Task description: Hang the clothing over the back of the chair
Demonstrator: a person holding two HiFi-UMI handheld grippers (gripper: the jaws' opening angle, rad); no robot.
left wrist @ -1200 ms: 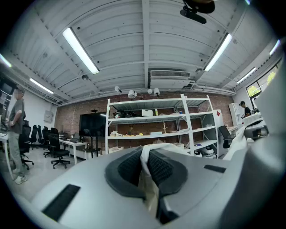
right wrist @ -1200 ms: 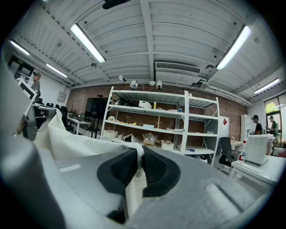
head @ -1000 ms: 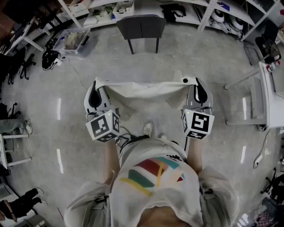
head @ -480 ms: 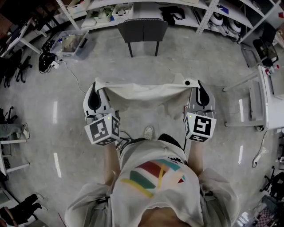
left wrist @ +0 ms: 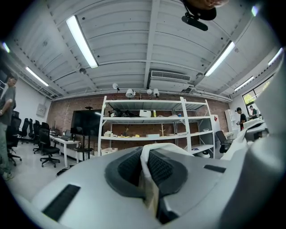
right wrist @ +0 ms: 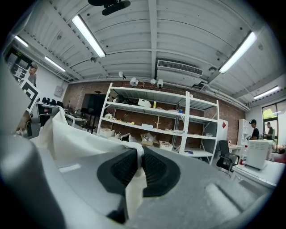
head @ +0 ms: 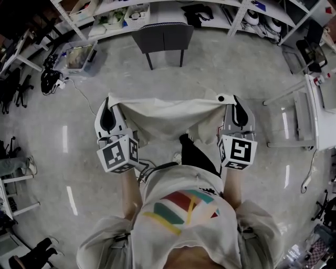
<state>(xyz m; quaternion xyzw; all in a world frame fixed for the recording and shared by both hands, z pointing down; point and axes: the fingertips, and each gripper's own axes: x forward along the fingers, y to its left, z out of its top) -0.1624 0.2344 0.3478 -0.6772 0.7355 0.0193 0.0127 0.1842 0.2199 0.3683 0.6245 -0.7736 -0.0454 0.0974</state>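
**Head view.**
- Garment (head: 168, 113): pale cloth, stretched as a band between my two grippers, with the lower part sagging toward the floor (the dark leg under it is the carrier's).
- Left gripper (head: 109, 100): clamped on the garment's left corner.
- Right gripper (head: 230, 100): clamped on the right corner.
- Chair (head: 163, 37): dark, straight ahead before the shelving (head: 126, 10), well apart from the cloth. I cannot tell which way it faces.
- Step in hand, as I judge it: carrying the garment to the chair. To do it well, I hold both grips firm and the top edge taut and level. I centre the edge on the chair back and lift it above the backrest before passing over. That way the cloth falls evenly on both sides and clear of the floor.
- Pose: both forearms reach forward, with the grippers side by side, parallel and at matching height, marker cubes nearest me.

**Left gripper view.** Pads (left wrist: 161, 169) are pressed together on a cloth fold that rises between them. The gripper points level at the shelves.

**Right gripper view.** Pads (right wrist: 123, 169) are shut on a cloth fold. The rest of the garment runs off to the left, and this gripper also points level.
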